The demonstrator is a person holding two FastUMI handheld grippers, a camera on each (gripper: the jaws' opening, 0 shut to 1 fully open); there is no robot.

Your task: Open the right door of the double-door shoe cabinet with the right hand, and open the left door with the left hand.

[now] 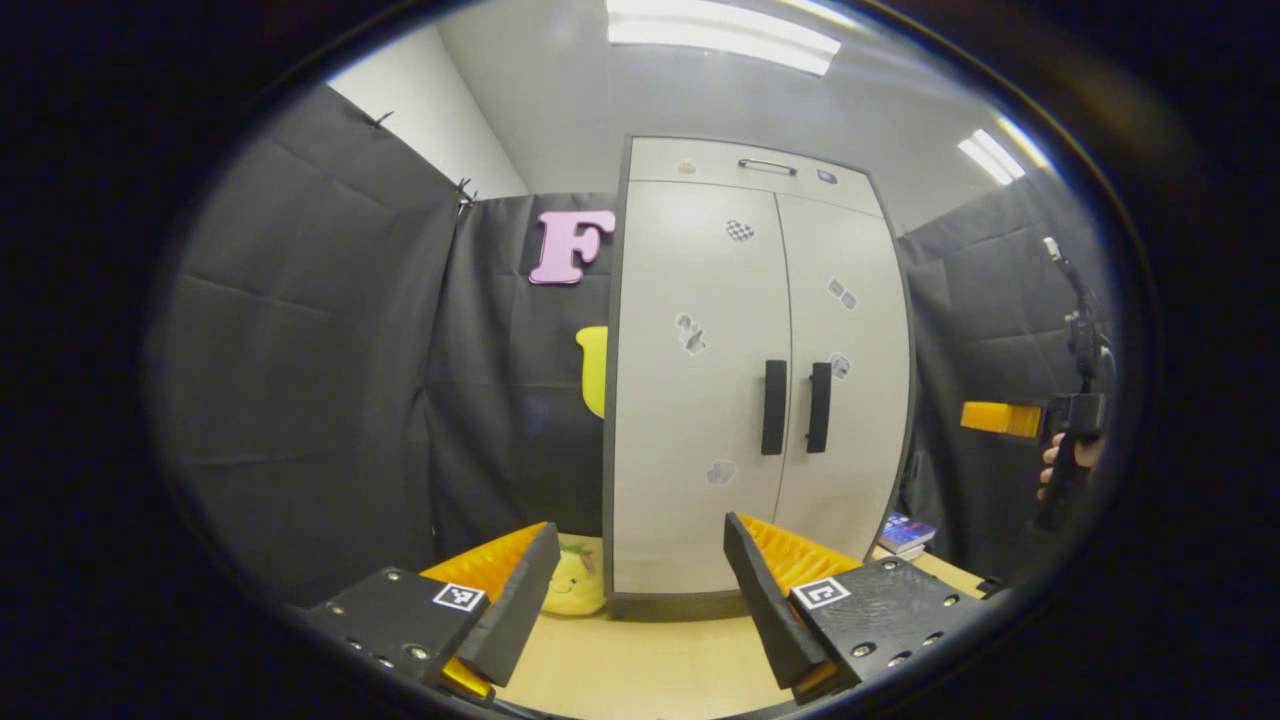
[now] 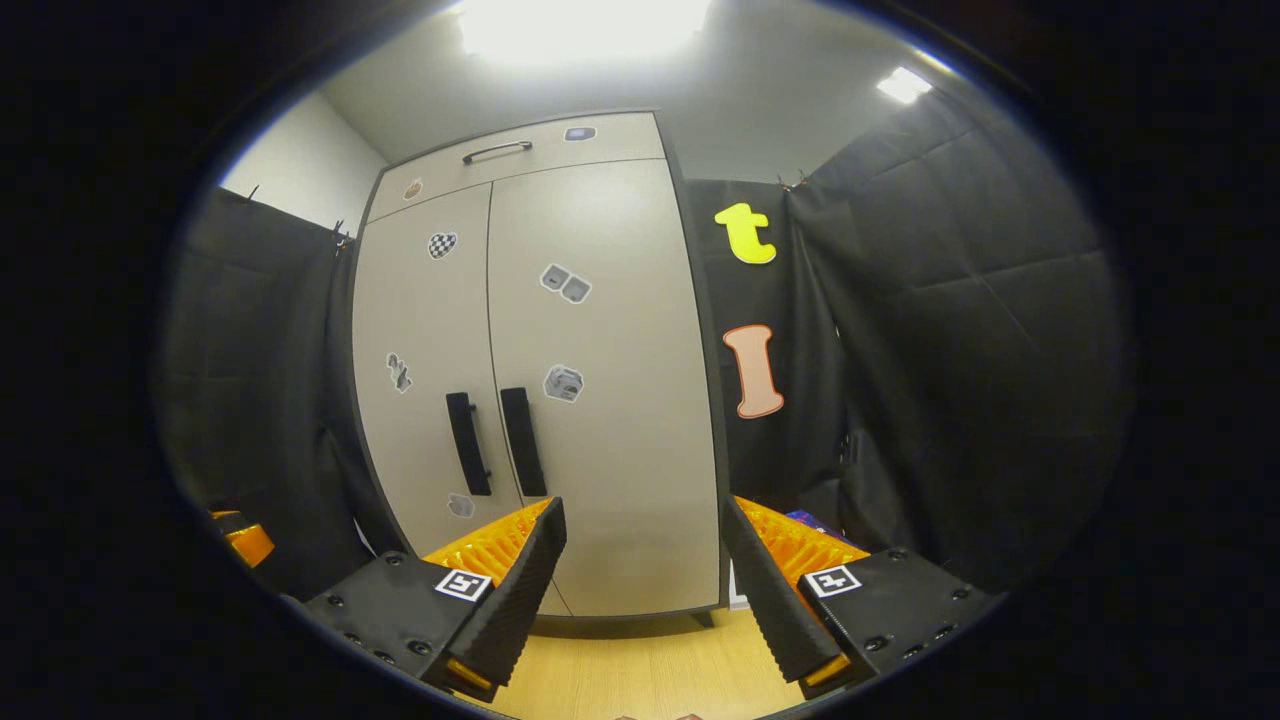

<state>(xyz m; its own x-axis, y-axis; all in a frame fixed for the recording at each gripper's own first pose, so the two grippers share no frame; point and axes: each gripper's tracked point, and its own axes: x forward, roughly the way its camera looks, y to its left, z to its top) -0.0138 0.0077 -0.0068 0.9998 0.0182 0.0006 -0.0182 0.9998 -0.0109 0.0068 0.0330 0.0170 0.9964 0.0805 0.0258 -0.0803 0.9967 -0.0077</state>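
— Ahead of our right gripper (image 2: 640, 580), what did we have?
— We held its fingers spread with nothing between them, well back from the cabinet (image 2: 540, 380). Both doors were shut. The right door's handle (image 2: 523, 441) sat up and to the left of the tips, just beside the left door's handle (image 2: 468, 443).
— And our left gripper (image 1: 640, 590)?
— We kept it parted and bare too; the left handle (image 1: 773, 407) lay above and right of it.
— How should we have gone in?
— Squarely, we judged, pinching only our own bar, since the two stood so close.
— Room to swing?
— We had bare floor (image 2: 650, 670) in front. A plush toy (image 1: 572, 580) sat by the cabinet's left corner, books (image 1: 905, 533) by its right.
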